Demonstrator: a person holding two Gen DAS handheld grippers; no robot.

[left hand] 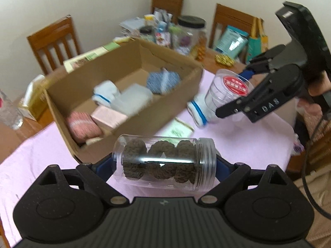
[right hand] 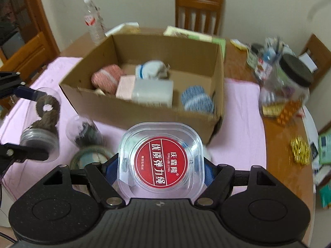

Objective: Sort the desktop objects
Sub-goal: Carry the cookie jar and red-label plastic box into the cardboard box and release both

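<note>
The clear tube of brown rope rings (left hand: 163, 161) lies sideways in the left gripper (left hand: 164, 163), pinched end to end, base on one blue pad and screw cap on the other. That crosswise hold probably lets it go over the box wall level. The right gripper (right hand: 161, 165) clamps a clear square tub (right hand: 162, 161) by two opposite sides, lid toward the camera. Its red round label reads "QING LIN LONG", with Chinese characters that seem to name elastic cord. In the left view, "DAS" shows on that gripper's body.

Both loads hang above the pink cloth (left hand: 244, 136), just short of the near wall of the open cardboard box (right hand: 144, 111). Yarn balls and small boxes already lie inside. A second tube (right hand: 86, 132) and a tape roll (right hand: 91, 157) wait on the cloth.
</note>
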